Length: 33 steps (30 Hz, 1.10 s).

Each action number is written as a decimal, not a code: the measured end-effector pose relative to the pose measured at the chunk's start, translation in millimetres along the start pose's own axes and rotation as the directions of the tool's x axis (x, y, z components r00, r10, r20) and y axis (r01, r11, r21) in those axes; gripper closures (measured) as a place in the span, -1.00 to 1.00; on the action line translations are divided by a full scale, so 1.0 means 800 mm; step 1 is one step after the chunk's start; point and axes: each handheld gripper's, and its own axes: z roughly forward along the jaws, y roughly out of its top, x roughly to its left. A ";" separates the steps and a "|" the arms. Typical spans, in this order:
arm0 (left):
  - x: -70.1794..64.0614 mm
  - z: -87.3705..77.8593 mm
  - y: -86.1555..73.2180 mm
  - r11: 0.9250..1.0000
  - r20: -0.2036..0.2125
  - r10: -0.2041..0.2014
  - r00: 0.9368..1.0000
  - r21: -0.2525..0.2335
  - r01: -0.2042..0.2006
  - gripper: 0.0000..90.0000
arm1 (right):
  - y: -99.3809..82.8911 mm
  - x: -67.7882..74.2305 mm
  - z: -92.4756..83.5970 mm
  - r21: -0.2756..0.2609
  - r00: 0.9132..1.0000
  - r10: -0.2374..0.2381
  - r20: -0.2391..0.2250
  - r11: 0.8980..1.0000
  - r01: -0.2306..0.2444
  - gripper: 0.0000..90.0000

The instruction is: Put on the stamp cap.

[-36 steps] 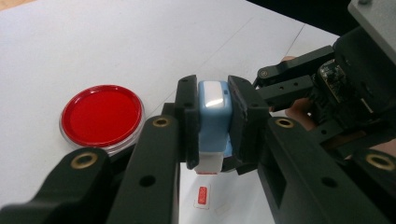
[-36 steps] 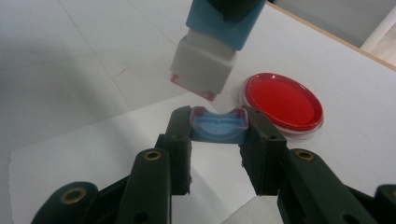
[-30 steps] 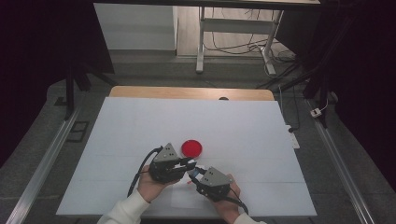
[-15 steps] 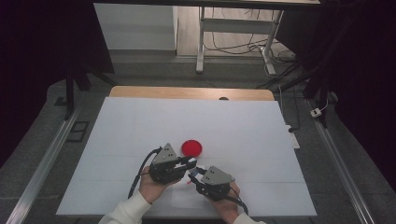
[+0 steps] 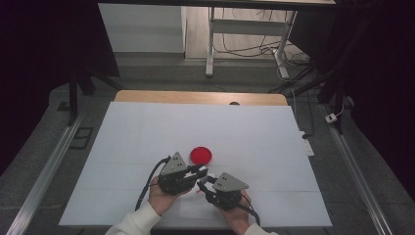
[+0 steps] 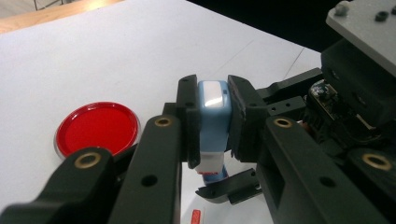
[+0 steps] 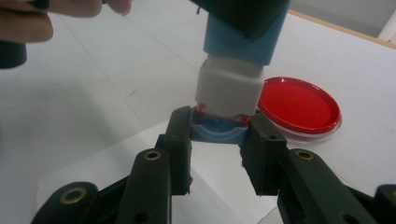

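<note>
A small blue stamp-like piece with a white collar hangs just above the white table between both grippers. My left gripper is shut on its light-blue body, pads pressing both sides. From the opposite side my right gripper is shut on the blue cap at the piece's lower end, where red shows at the seam. In the high view the left gripper and right gripper meet tip to tip near the table's front. A round red dish lies flat just beyond them.
The white table sheet stretches wide behind and to both sides, with a wooden edge at the far end. A tiny red scrap lies on the sheet under the grippers. Dark floor and metal rails flank the table.
</note>
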 end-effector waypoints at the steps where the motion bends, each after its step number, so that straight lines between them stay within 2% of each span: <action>1: 0.000 0.000 0.000 1.000 -0.004 0.000 1.000 -0.004 0.000 0.67 | 0.000 -0.001 0.000 -0.004 1.000 0.011 -0.002 1.000 -0.011 0.43; 7: -0.001 0.001 -0.003 1.000 -0.001 -0.014 1.000 -0.025 0.014 0.67 | -0.001 -0.004 -0.001 -0.016 0.999 0.042 -0.002 0.999 -0.042 0.43; 18: -0.001 0.003 -0.004 0.999 0.001 -0.018 1.000 -0.030 0.018 0.67 | -0.002 -0.007 -0.002 -0.025 0.996 0.086 -0.006 0.996 -0.086 0.43; 33: -0.003 0.005 -0.007 0.999 -0.002 -0.025 1.000 -0.030 0.025 0.67 | -0.003 -0.007 -0.002 -0.017 0.996 0.085 0.003 0.996 -0.085 0.43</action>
